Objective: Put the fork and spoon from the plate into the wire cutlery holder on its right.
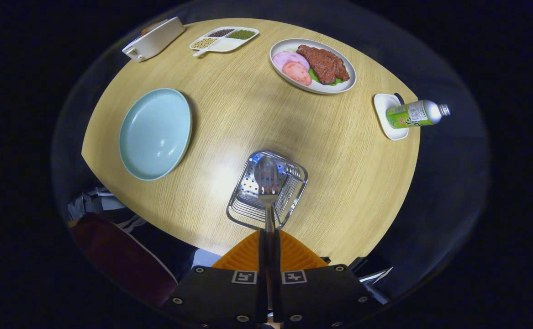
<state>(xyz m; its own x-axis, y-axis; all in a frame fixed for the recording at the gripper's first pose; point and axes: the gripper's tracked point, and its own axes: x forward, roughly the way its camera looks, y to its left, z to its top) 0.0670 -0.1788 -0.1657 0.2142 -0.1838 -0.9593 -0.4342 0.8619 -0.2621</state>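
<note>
My gripper (270, 232) is shut on thin metal handles that run forward from between its fingers. At their far end a spoon bowl (265, 170) and fork tines (271, 187) overlap, hanging over the open top of the wire cutlery holder (293, 196). The holder stands on the wooden table just ahead of the fingers; its perforated floor shows beneath the cutlery. The light blue plate (155, 133) lies to the holder's left with nothing on it.
Beyond the holder sit a white oval plate of mock meat (313, 65), a divided dish of beans (224, 38) and a white box (154, 38). A green bottle (415, 114) lies on a small white dish (384, 107) to the right. The table's near edge is beside my fingers.
</note>
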